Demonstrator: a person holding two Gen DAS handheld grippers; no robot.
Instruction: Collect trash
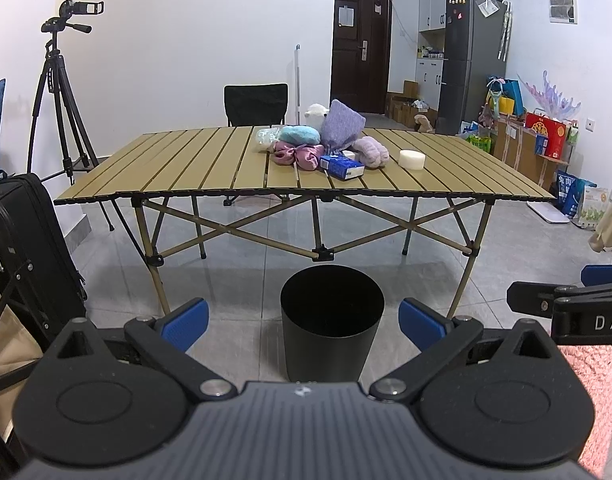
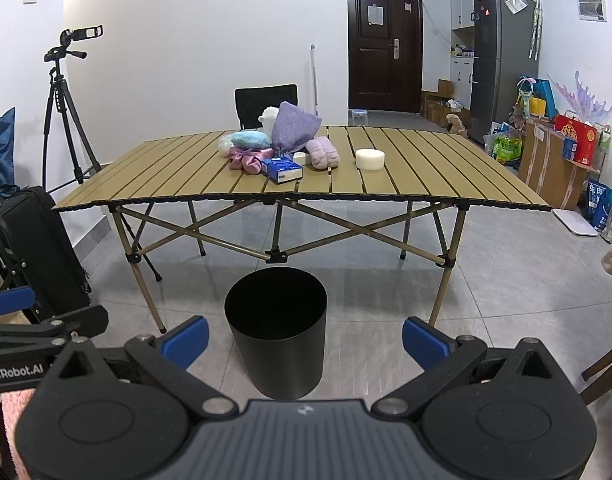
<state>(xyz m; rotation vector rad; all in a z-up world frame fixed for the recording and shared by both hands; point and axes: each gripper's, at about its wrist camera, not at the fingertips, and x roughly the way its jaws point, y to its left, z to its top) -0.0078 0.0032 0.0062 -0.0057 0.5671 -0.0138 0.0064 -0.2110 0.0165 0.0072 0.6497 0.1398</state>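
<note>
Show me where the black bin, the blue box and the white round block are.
black bin (image 1: 332, 344), left wrist view, front wall.
blue box (image 2: 281, 169), right wrist view, top face.
white round block (image 2: 370, 158), right wrist view, its side.

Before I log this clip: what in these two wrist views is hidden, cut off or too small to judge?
- Black bin floor: dark in both views, so contents cannot be told.
- White plush: mostly hidden behind the purple pouch.
- Blue box print: too small to read.
- Right gripper: in the left wrist view, only part of it shows at the frame's right edge.
</note>
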